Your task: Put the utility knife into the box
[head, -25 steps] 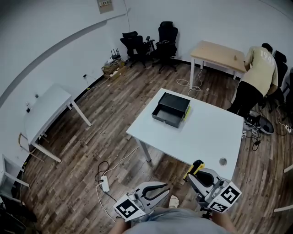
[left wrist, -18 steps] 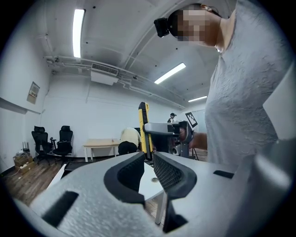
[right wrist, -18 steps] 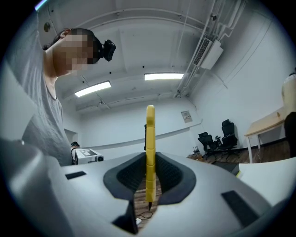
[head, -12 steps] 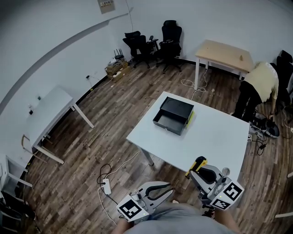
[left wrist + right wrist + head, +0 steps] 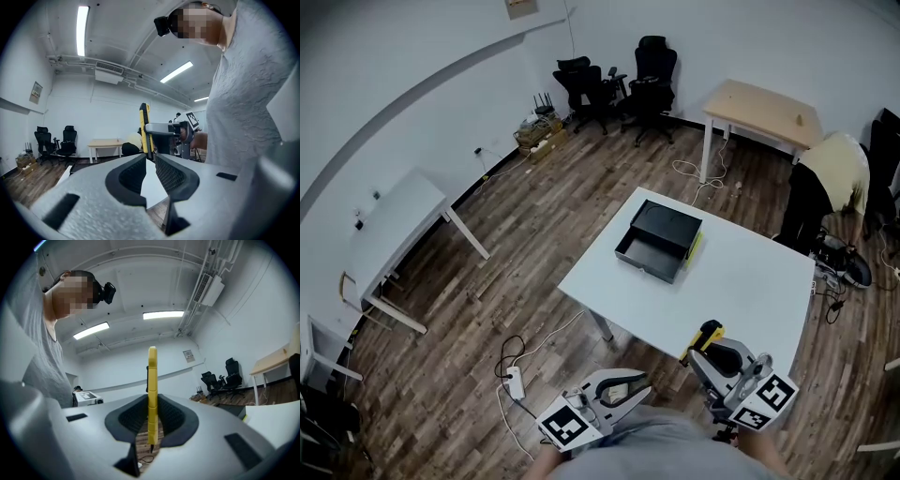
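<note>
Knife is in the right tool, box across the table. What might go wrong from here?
The right tool grips the utility knife upright, with its upper half standing free, so it may tilt or slip. The box sits on the far half of the table, so a long reach could clip its rim.

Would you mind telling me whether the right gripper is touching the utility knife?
Touching. The right gripper view shows the right gripper closed on the utility knife, no gap on either side.
</note>
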